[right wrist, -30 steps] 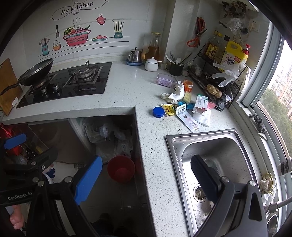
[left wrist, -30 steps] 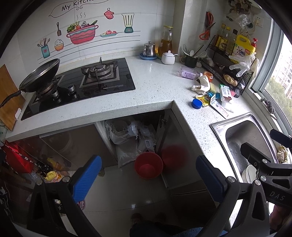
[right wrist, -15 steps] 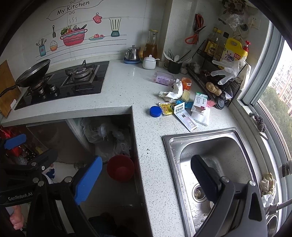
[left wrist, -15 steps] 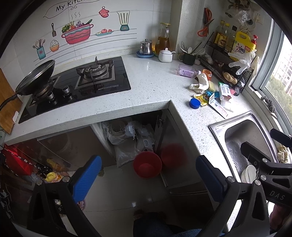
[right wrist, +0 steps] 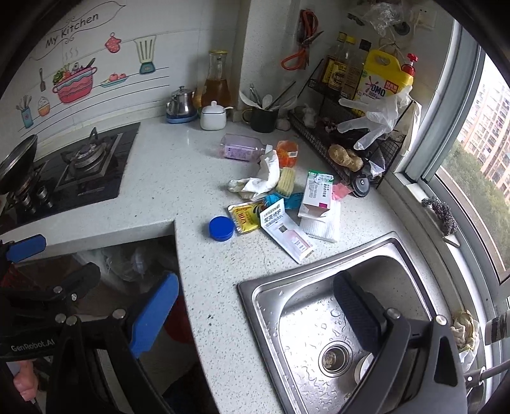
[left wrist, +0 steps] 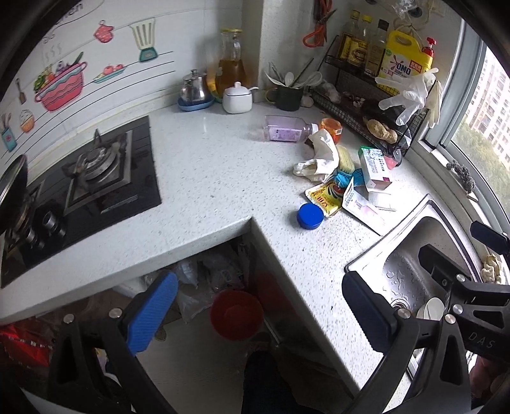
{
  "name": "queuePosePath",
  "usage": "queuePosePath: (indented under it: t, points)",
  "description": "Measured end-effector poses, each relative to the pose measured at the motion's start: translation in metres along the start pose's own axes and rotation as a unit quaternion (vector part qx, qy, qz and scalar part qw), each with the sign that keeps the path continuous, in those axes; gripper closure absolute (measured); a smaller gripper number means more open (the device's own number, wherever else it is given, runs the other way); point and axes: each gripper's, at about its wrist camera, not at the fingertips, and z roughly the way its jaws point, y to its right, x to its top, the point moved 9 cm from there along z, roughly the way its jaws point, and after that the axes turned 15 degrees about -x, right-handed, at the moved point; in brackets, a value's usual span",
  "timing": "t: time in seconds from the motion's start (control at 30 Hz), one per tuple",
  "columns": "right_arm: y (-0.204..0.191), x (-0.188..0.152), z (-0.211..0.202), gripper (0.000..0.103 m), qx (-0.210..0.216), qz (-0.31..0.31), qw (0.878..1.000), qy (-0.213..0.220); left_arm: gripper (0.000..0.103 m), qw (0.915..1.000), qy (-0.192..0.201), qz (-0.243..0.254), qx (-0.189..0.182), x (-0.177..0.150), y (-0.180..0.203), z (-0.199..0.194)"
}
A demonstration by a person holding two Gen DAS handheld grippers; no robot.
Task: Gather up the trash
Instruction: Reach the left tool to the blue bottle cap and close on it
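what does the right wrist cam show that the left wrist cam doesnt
Only the right wrist view shows the sink drain and the "My Kitchen" lettering in full. Only the left wrist view shows the red bucket on the floor under the counter. Both share the blue lid, the trash pile, the stove and the two open grippers, left and right.

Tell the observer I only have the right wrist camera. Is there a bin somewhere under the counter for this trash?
Observer: Yes, a red bucket stands on the floor in the opening below the counter corner.
Operator: Anything in it?
Observer: From the left wrist view its inside looks plain red, seemingly empty.
Operator: Is the left gripper carrying something?
Observer: No, the left gripper is open, with nothing between its fingers.
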Motion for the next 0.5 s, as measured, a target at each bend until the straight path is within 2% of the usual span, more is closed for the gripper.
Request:
queuePosePath:
  t: [0.2,0.33,0.5]
  points:
    - [0.02,0.017,0.064,0.006,-0.034,0.04,0.998,-0.039,0.0,0.9973,-0.044,0.047,-0.034,0.047,0.009,0.08]
    - [0.027,0.016,0.11,0.006,-0.051,0.063,0.994,-0.074,0.0,0.9926,-0.089,0.068,-0.047,0.055,0.008,0.13]
    - [0.033,0.005,0.15,0.006,-0.075,0.073,0.988,-0.117,0.0,0.9839,-0.143,0.081,-0.071,0.049,0.012,0.182]
